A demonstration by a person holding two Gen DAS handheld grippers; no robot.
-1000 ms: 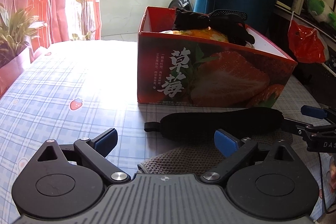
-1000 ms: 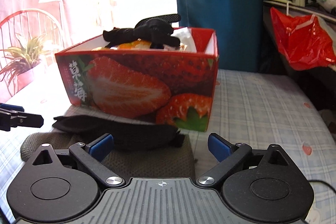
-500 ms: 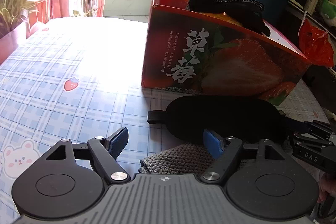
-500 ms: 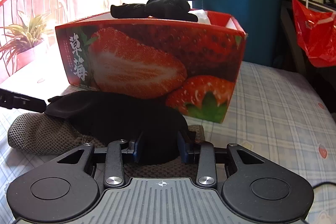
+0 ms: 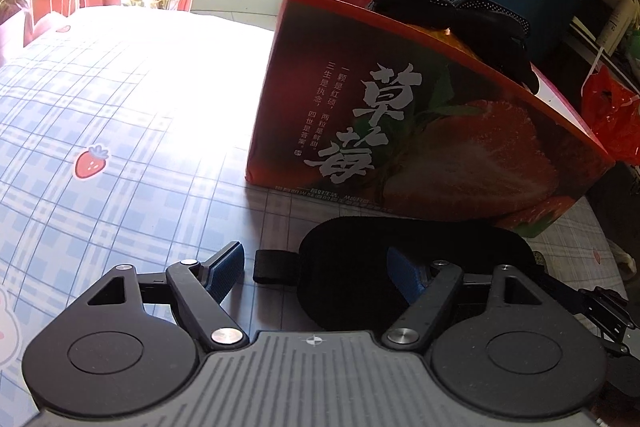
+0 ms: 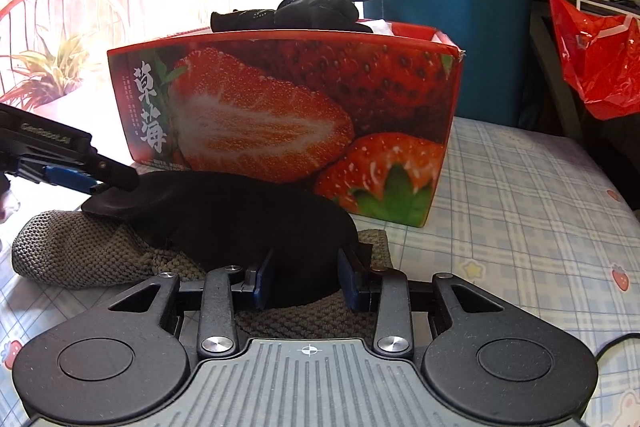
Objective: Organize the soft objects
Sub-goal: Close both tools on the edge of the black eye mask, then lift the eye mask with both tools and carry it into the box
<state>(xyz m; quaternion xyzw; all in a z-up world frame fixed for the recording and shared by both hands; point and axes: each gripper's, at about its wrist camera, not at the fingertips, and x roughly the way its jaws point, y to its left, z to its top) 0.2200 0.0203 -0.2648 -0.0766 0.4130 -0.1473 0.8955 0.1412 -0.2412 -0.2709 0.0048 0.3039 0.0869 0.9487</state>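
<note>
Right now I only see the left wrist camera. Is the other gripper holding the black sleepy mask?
Observer: Yes. In the right wrist view, the right gripper is pinched shut on the near end of the black eye mask.
Operator: What's under the mask? I can't see.
Observer: A grey knitted cloth lies under it, on the checked tablecloth.
Operator: Where is my gripper over there?
Observer: The left gripper shows at the left edge of that view, open, with one of its fingers at the mask's far end.
</note>
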